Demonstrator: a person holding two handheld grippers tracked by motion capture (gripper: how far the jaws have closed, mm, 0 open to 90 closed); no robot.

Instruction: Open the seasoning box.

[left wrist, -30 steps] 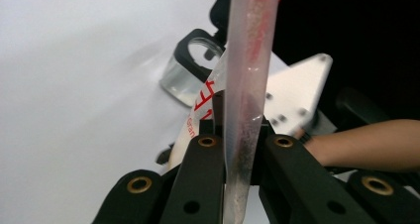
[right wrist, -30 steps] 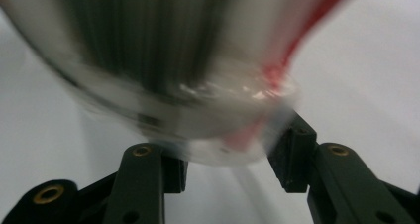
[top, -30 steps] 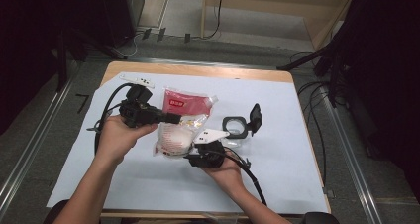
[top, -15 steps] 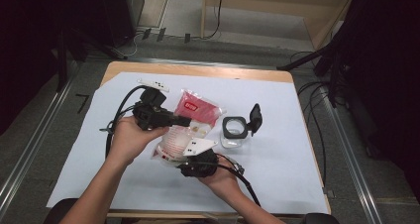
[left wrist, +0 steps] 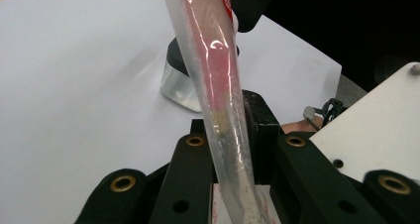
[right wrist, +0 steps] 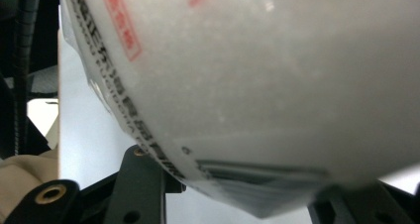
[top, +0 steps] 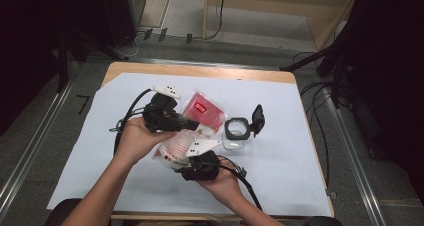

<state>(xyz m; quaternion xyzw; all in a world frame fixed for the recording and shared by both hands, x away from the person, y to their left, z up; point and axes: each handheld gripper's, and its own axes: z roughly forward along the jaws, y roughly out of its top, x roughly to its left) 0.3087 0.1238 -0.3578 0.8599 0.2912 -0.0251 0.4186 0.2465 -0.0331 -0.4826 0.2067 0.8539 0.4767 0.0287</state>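
Both tongs pinch the bag (top: 187,136) (jar (top: 236,132) just beside)

Both claws (top: 192,123) (top: 192,158) held a pouch (top: 192,121) above the white-covered tabletop (top: 280,176); an open jar (top: 236,132) stood just beside it.

White sheet (top: 280,171) over wooden table (top: 200,70); cables (top: 320,93) on floor.

The bag (left wrist: 218,80) is showing as glossy clear plastic with a red print, catching highlights, and holding fine white grains. Just beyond the bag, the jar (top: 235,136) is looking like clear glass with a black matt lid. Under the bag, matt white paper (top: 300,176) is covering the wooden table (top: 200,70).
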